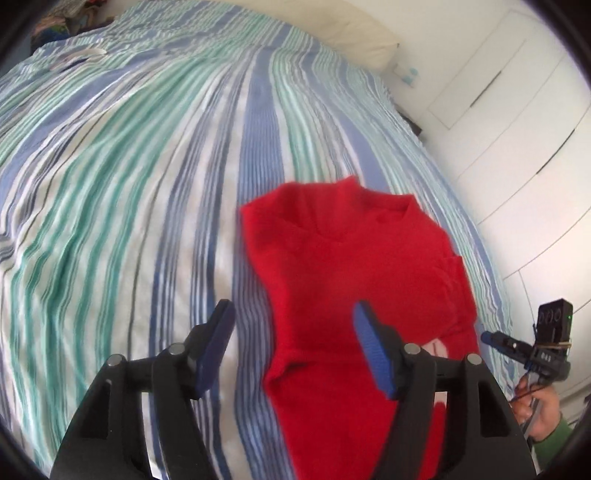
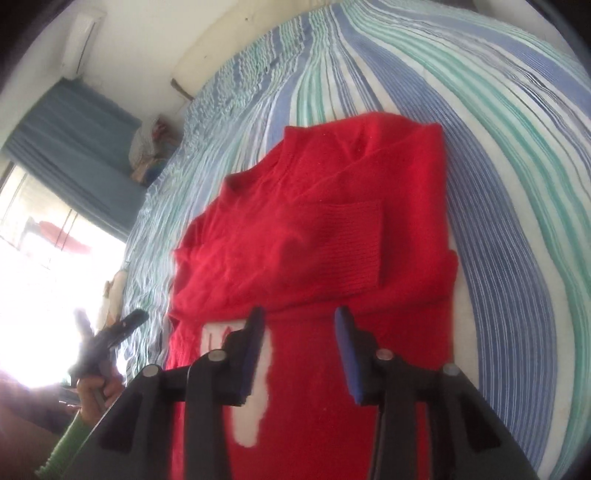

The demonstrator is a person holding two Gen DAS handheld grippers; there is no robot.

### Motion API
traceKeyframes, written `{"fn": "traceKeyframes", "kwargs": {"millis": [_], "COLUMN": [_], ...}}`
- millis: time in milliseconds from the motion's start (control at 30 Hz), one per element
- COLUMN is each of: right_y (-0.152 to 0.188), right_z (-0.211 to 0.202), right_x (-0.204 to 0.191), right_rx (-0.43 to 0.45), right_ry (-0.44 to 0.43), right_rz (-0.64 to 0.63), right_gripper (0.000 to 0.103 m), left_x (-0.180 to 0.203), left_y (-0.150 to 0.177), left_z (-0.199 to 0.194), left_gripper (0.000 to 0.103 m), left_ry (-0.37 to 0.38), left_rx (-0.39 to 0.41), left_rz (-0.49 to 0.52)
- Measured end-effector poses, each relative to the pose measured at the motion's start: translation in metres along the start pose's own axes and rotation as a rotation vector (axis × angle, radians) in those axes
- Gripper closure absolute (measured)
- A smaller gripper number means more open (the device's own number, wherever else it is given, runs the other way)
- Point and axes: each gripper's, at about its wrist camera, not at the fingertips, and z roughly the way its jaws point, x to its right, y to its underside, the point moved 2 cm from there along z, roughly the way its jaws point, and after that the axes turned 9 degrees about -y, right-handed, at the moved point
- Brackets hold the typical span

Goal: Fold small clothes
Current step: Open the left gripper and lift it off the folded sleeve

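Note:
A small red knit sweater (image 1: 351,266) lies flat on the striped bedspread (image 1: 129,166), collar away from me, with a sleeve folded across its chest (image 2: 343,243). My left gripper (image 1: 291,332) hovers over the sweater's left lower edge, jaws wide apart and empty. My right gripper (image 2: 299,339) hovers over the sweater's lower part (image 2: 332,406), jaws apart and empty. The right gripper also shows at the right edge of the left wrist view (image 1: 495,338), and the left gripper at the left of the right wrist view (image 2: 129,321).
The bedspread (image 2: 498,147) has blue, green and white stripes. A cream pillow (image 1: 354,33) lies at the head. White wardrobe doors (image 1: 517,110) stand beside the bed. A bright window with a blue curtain (image 2: 74,147) and a bag (image 2: 151,147) are on the other side.

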Motion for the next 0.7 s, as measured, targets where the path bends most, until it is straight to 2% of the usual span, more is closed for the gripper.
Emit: {"fn": "traceKeyframes", "kwargs": {"millis": [67, 100, 133, 167, 200, 300, 367, 433, 467, 500, 533, 567, 633, 667, 700], "right_y": [0.014, 0.021, 0.029, 0.038, 0.048, 0.082, 0.103, 0.119, 0.125, 0.129, 0.133, 0.136, 0.140, 0.140, 0.141], "right_z": [-0.014, -0.022, -0.030, -0.038, -0.047, -0.073, -0.082, -0.088, -0.092, -0.096, -0.100, -0.104, -0.109, -0.108, -0.107], "right_x": [-0.012, -0.017, -0.022, -0.024, -0.024, -0.015, -0.005, 0.003, 0.008, 0.010, 0.013, 0.016, 0.019, 0.019, 0.020], "right_rx": [0.012, 0.019, 0.025, 0.031, 0.035, 0.038, 0.020, 0.006, 0.008, 0.013, 0.019, 0.029, 0.054, 0.060, 0.063], "right_ry": [-0.018, -0.022, -0.028, -0.033, -0.036, -0.006, 0.039, 0.070, 0.081, 0.094, 0.107, 0.117, 0.129, 0.128, 0.126], "right_rz": [-0.033, -0.050, -0.065, -0.073, -0.078, -0.089, -0.100, -0.101, -0.101, -0.104, -0.106, -0.107, -0.109, -0.107, -0.105], "right_gripper": [0.064, 0.064, 0.064, 0.063, 0.062, 0.060, 0.060, 0.060, 0.060, 0.060, 0.060, 0.060, 0.060, 0.060, 0.060], "left_x": [0.002, -0.002, -0.008, -0.014, -0.018, -0.015, -0.007, -0.003, -0.003, -0.001, 0.002, 0.006, 0.008, 0.005, 0.000], "left_y": [-0.019, -0.026, -0.030, -0.034, -0.038, -0.038, -0.035, -0.031, -0.027, -0.020, -0.012, -0.003, 0.014, 0.023, 0.032], "left_z": [0.031, 0.045, 0.057, 0.065, 0.071, 0.077, 0.072, 0.057, 0.044, 0.030, 0.019, 0.013, 0.020, 0.030, 0.041], "left_gripper": [0.033, 0.036, 0.043, 0.084, 0.098, 0.098, 0.093, 0.076, 0.057, 0.042, 0.039, 0.039, 0.059, 0.078, 0.091], "left_ry": [-0.058, -0.092, -0.125, -0.145, -0.156, -0.215, -0.241, -0.223, -0.209, -0.193, -0.185, -0.181, -0.190, -0.226, -0.280], "left_rx": [-0.051, -0.072, -0.082, -0.078, -0.071, -0.047, -0.038, -0.028, -0.003, 0.033, 0.059, 0.059, 0.003, -0.036, -0.071], "left_rz": [-0.001, -0.027, -0.063, -0.092, -0.106, -0.074, -0.037, -0.023, -0.012, 0.004, 0.030, 0.059, 0.112, 0.140, 0.159]}}
